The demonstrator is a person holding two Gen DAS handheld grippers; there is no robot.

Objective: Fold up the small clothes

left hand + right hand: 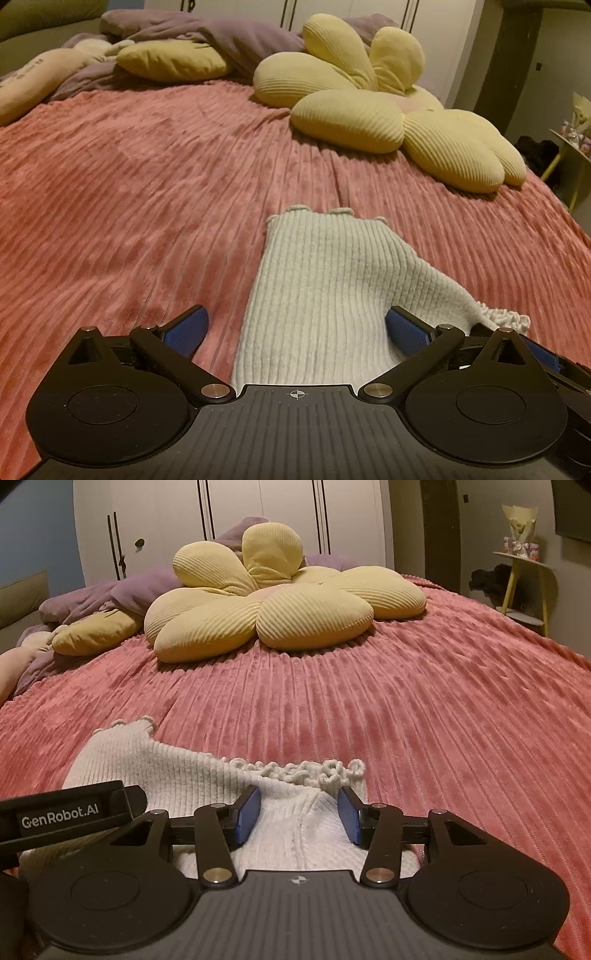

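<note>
A small white ribbed knit garment (317, 280) with frilly edges lies on the pink bedspread (129, 192). My left gripper (297, 328) is open wide, low over the garment's near end; the blue pads (404, 330) straddle the cloth without pinching it. In the right wrist view the same garment (192, 768) lies under my right gripper (299, 814), which is open with its pads (249, 814) either side of a raised fold near the frilled hem (306, 773). The left gripper's body (62, 814) shows at the left of that view.
A big yellow flower-shaped cushion (266, 602) lies at the far side of the bed, also seen in the left wrist view (369, 107). Purple bedding (207, 37) and a yellow pillow (170, 61) lie behind. A small side table (524, 587) stands past the bed's right edge.
</note>
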